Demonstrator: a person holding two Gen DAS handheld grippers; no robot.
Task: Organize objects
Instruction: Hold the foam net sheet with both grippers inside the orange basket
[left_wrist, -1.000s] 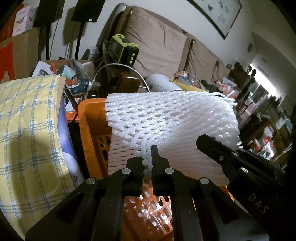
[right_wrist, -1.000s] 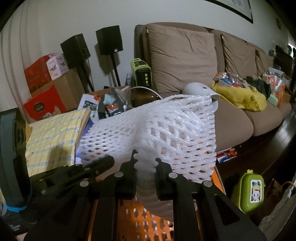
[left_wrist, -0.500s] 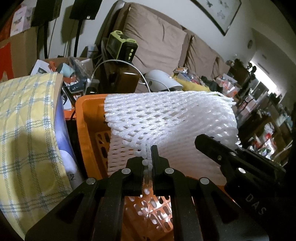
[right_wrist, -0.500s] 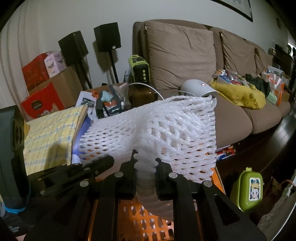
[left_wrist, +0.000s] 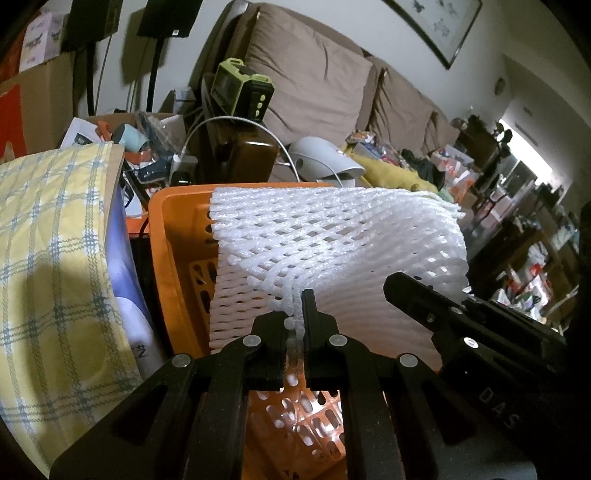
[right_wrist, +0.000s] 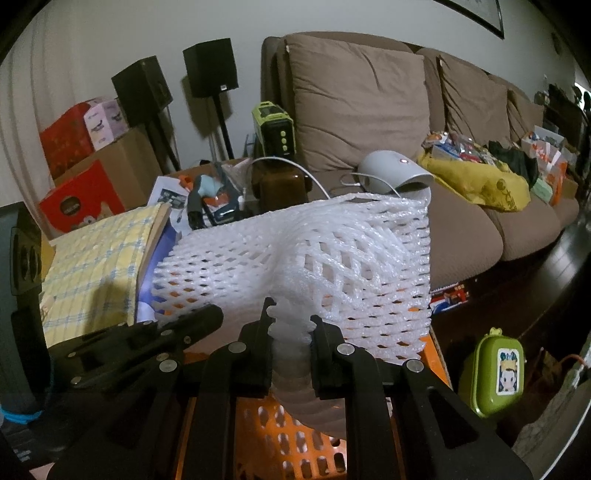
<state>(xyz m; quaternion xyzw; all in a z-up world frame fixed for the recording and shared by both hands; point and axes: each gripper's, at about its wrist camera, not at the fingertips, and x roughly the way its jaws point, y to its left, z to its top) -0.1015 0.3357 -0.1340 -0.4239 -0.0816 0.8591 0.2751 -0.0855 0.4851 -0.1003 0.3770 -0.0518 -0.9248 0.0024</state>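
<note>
Brown sofa (right_wrist: 369, 122) behind, cluttered. Orange perforated basket (left_wrist: 173, 251) below my grippers. White foam net sheet (left_wrist: 332, 240) spread above basket, held at near edge by both. My left gripper (left_wrist: 295, 328): fingers pinched tight on bunched foam edge. My right gripper (right_wrist: 290, 332): fingers narrow, clamping thicker foam fold. Yellow plaid cloth (left_wrist: 48, 258) left of basket. Green case (right_wrist: 495, 373) on floor.

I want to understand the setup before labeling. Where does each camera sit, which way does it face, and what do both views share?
Left wrist: sits on the left gripper, facing down-forward at the white foam net above the orange basket; its jaws pinch the net; the right gripper enters from the right.
Right wrist: sits on the right gripper, same facing; its jaws pinch the net; the left gripper enters from the left.
Shared: net, basket, brown sofa.
</note>
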